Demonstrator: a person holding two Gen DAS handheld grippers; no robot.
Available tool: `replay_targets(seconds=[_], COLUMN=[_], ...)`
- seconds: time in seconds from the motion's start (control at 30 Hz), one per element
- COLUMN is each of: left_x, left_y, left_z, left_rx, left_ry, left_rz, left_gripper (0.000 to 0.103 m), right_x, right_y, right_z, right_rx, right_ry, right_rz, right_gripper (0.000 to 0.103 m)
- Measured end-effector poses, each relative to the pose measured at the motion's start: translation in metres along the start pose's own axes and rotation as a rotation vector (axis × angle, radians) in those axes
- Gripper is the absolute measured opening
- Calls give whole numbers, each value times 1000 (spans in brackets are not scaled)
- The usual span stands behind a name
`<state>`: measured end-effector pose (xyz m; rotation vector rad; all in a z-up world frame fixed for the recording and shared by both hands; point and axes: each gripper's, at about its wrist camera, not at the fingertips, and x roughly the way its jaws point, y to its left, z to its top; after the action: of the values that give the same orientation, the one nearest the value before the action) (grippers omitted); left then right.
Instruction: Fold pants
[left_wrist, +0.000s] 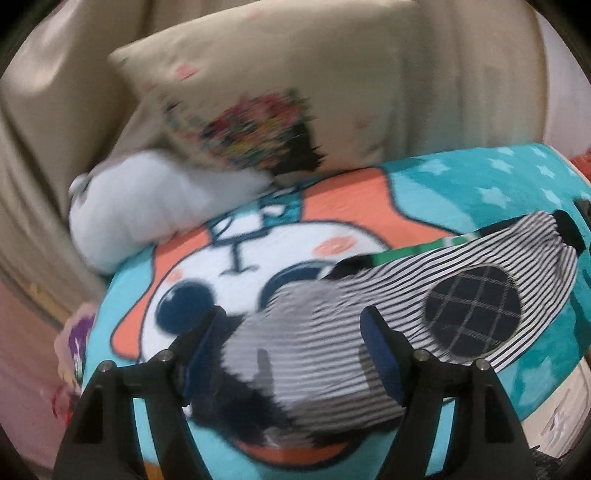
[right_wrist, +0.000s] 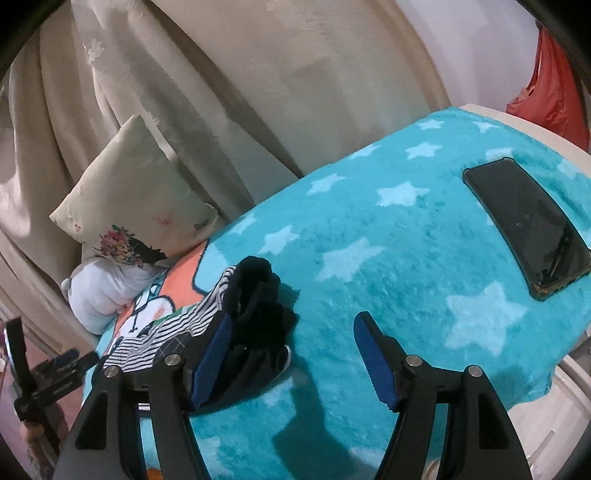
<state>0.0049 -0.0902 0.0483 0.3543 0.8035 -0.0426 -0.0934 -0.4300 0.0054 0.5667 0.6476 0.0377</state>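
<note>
Left gripper jaws spread, striped pants lying between them on the teal star blanket. Right gripper released; dark waistband just beside its left finger. Phone at 2 o'clock. Pillow at 10 o'clock, curtain beyond.

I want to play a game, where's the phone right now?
The black phone lies flat on the starry turquoise blanket at the far right of the right wrist view, beyond the open right gripper and away from the striped pants.
</note>
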Motion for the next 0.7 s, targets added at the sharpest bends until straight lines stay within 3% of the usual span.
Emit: replay_targets(seconds=[0.13,0.27,0.4,0.7], left_x=[3,16,38,92], left_y=[-19,-29,-62,-145], left_z=[24,62,96,121], left_rx=[16,-27,13,84], left_ry=[-10,25,78,205], left_rz=[-65,-234,-380,-621], left_gripper=[74,74,75,75], right_x=[1,5,16,39], right_y=[5,12,15,22], right_z=[-3,-4,-8,-17], right_rx=[-30,-51,-42,-33], right_ry=[22,33,68,146], right_rz=[42,54,67,65], right_gripper=[74,76,77,77])
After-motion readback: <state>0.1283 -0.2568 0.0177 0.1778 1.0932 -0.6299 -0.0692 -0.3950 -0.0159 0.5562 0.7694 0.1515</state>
